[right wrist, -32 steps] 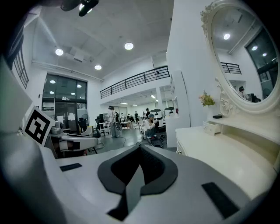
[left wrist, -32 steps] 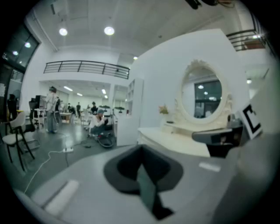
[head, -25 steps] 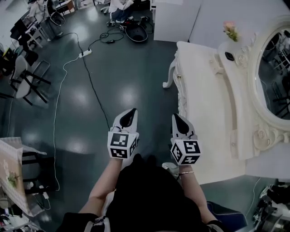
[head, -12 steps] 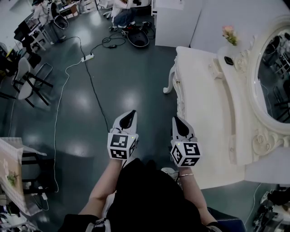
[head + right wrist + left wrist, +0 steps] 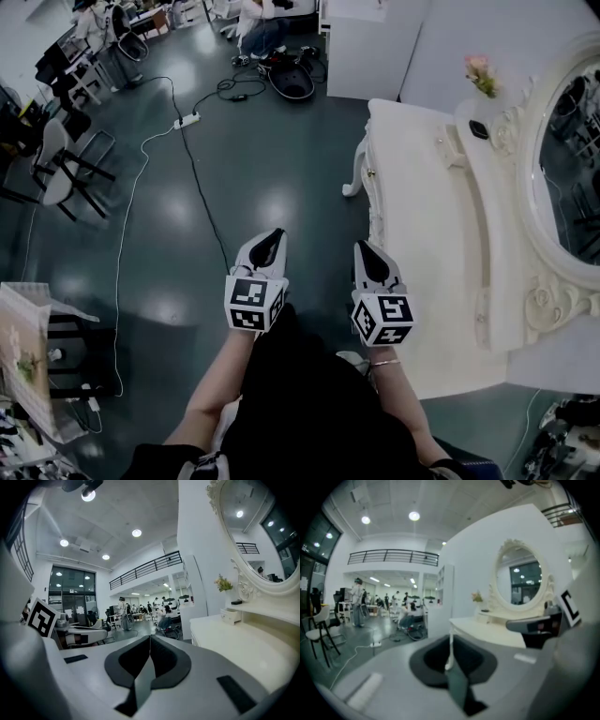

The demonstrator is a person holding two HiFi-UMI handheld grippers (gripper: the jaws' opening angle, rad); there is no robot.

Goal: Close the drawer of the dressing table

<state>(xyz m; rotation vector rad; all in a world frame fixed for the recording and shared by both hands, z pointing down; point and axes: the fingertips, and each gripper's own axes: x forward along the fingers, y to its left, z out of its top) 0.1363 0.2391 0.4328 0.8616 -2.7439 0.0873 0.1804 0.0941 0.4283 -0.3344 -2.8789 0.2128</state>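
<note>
Both grippers point ahead over the floor, while the dressing table (image 5: 422, 216) lies to their right, its carved front (image 5: 377, 197) running roughly parallel to the way the jaws point. The right gripper (image 5: 366, 248) is nearer, just beside that front; the left gripper (image 5: 270, 236) hangs farther out. The drawer must sit in that front, but how far it stands open I cannot tell. The right jaws are together and empty; the left jaws meet at the tips, just beginning to open, nothing between them. Closing likely means turning rightward to face the front
</note>
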